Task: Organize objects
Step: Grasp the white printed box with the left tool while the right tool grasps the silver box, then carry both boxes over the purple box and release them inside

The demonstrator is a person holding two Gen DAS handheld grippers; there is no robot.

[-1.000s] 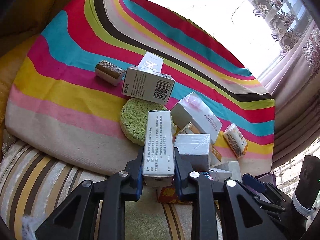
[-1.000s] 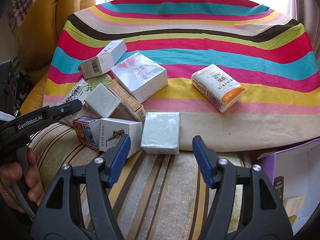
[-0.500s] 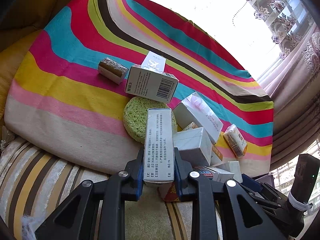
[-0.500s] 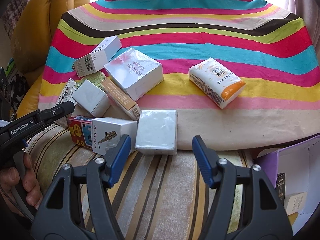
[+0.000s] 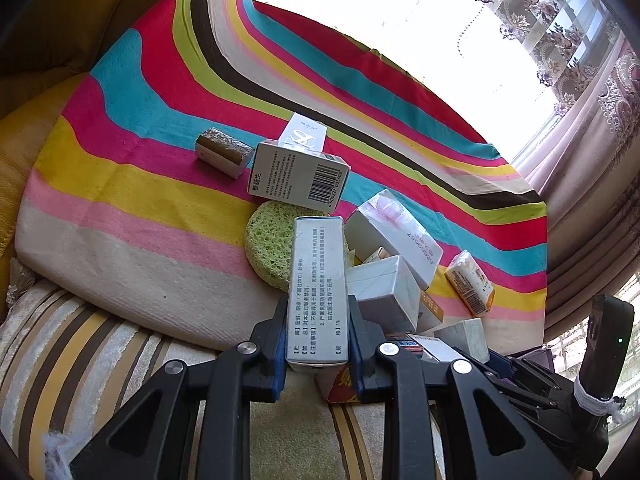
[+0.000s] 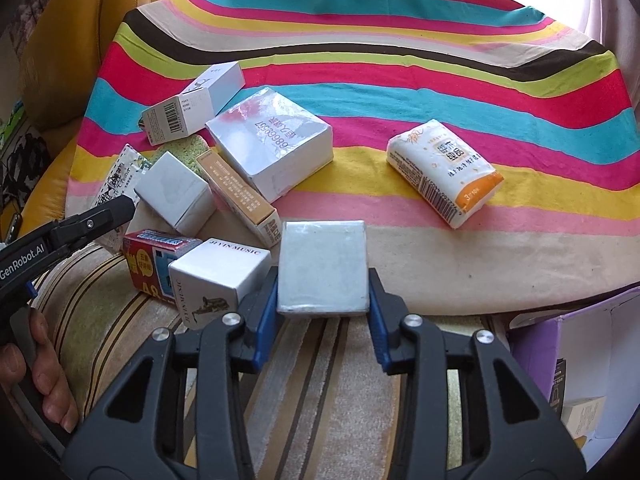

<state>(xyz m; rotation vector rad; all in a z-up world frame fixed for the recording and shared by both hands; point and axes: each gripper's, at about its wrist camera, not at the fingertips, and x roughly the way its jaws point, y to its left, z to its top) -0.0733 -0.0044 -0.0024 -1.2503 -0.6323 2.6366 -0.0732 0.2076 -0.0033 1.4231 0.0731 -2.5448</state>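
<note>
Gripping tall white carton [image 5: 318,292] by narrow sides, left tool [image 5: 318,334] clamped low on it, carton raised above green sponge [image 5: 272,248] and box pile on striped cloth [image 5: 140,184]; right tool [image 6: 323,294] closed on grey wrapped box [image 6: 323,266] at cloth's near edge, beside music box [image 6: 216,276]. Cartons judged light, thin-walled, crushable: squeeze gently near corners. Wrap looks slick, may slip. Purple bin [image 6: 592,344] sits right, likely destination
</note>
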